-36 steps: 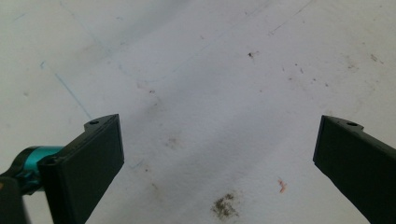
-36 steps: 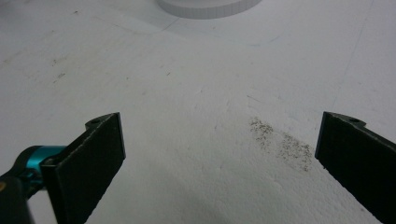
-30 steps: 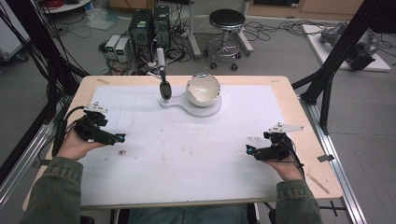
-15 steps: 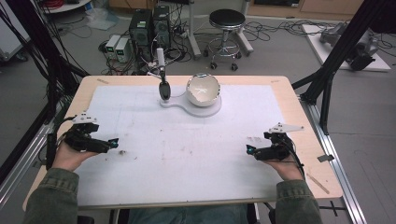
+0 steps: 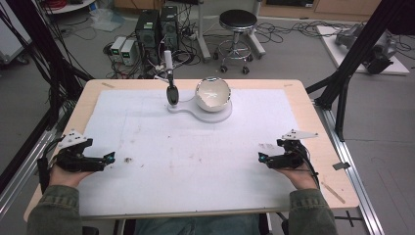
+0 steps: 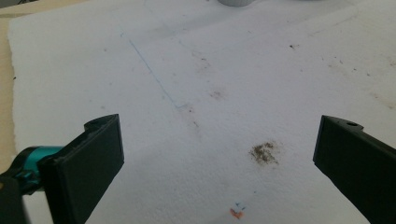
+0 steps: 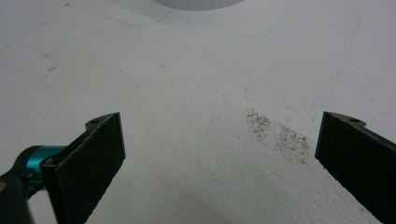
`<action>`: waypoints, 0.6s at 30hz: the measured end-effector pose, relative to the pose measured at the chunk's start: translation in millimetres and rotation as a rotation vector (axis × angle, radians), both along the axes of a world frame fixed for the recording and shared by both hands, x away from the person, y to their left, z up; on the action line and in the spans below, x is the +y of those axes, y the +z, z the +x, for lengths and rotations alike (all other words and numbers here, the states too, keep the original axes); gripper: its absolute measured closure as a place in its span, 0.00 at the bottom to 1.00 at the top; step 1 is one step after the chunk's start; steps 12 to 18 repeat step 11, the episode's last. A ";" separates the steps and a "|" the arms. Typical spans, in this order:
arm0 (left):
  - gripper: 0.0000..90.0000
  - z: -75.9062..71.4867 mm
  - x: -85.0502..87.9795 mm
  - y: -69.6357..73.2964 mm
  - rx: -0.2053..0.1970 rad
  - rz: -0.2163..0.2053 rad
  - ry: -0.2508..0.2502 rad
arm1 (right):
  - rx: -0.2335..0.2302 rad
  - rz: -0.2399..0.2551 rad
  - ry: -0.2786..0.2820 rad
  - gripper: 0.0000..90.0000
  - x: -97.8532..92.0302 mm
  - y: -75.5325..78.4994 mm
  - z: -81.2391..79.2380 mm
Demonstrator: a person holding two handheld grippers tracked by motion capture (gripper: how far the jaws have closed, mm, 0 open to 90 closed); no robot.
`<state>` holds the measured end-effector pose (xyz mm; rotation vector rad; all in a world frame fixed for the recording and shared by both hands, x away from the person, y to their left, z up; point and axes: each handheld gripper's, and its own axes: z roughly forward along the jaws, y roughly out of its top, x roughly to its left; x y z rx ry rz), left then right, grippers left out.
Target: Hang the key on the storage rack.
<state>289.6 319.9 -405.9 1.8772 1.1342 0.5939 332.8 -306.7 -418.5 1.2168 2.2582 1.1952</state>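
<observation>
Both grippers, left (image 5: 108, 157) and right (image 5: 263, 157), rest low on the white sheet (image 5: 195, 161), fingers spread wide, holding nothing. Bowl (image 5: 213, 94) sits on its stand at the tabletop's far edge (well apart), so I'd reach slowly, staying level.

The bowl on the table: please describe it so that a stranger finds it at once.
Look at the far edge of the white sheet that covers the table, near the middle. There a flat white base carries a black spoon-like tool and, to its right, the bowl: round, white, tilted.
</observation>
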 end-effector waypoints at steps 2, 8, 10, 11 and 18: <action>0.03 -5.6 3.2 -3.9 -0.018 -0.008 0.013 | 0.000 0.000 -0.001 0.01 0.0 0.1 0.0; 0.02 -13.8 7.1 -7.1 -0.036 -0.020 0.019 | 0.003 -0.003 -0.004 0.01 0.4 0.1 -0.7; 0.02 -14.3 7.0 -6.9 -0.040 -0.021 0.014 | 0.002 -0.004 -0.003 0.01 0.5 0.1 -0.7; 0.02 -14.3 6.6 -6.7 -0.040 -0.022 0.012 | 0.002 -0.004 -0.003 0.01 0.5 -0.1 -0.6; 0.02 -14.3 6.6 -6.7 -0.040 -0.022 0.012 | 0.002 -0.004 -0.003 0.01 0.5 -0.1 -0.6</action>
